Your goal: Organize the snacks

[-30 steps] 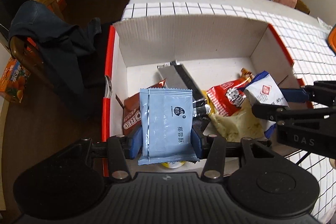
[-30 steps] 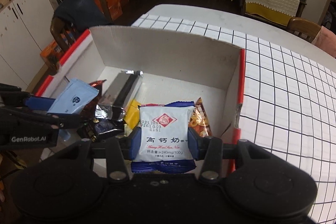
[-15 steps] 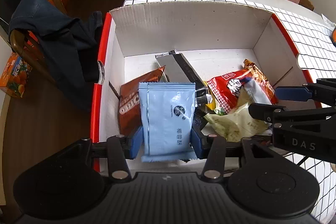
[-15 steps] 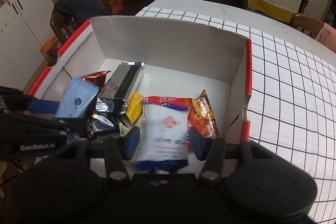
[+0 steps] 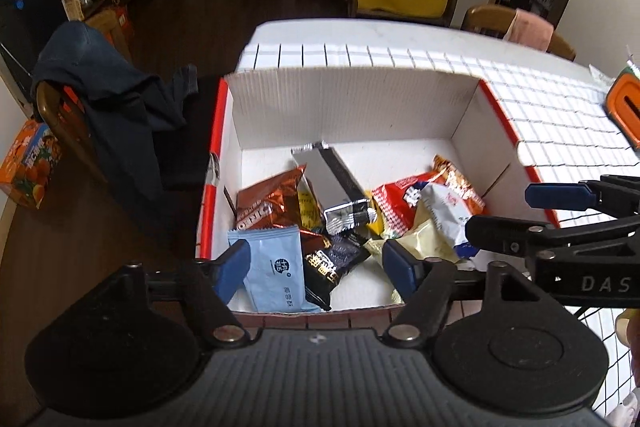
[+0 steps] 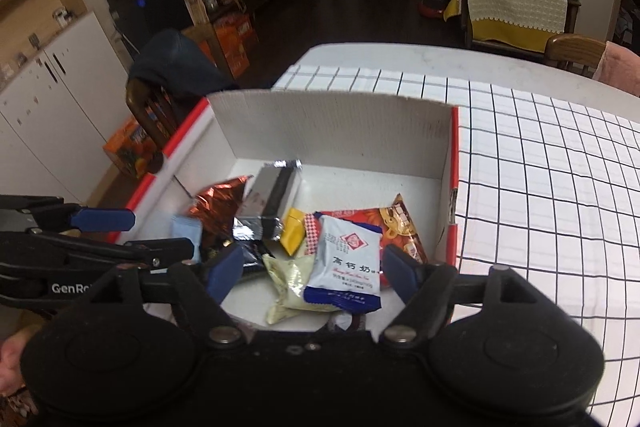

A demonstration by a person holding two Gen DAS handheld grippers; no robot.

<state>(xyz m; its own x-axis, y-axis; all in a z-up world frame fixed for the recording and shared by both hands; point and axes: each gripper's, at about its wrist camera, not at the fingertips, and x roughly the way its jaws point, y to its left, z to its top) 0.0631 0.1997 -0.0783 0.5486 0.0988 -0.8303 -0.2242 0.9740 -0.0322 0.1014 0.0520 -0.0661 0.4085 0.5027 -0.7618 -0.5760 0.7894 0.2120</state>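
Left wrist view: left tool (image 5: 316,265) wide, jaws just opened, gripping nothing. Light-blue packet (image 5: 276,269) lies loose in the cardboard box (image 5: 352,111) at 6 o'clock, lower edge hidden by the box's near wall. Silver bar (image 5: 334,183) at centre. Right tool (image 5: 560,211) enters at 3 o'clock, cut off.

Right wrist view: right tool (image 6: 316,271) wide, jaws just opened, empty. White-and-blue sachet (image 6: 346,267) rests on the pile in the box on the gridded desk (image 6: 540,187). Blue packet at 9 o'clock is blurred.

Box (image 5: 352,115) rear floor bare; snack pile (image 5: 360,211) crowds front.
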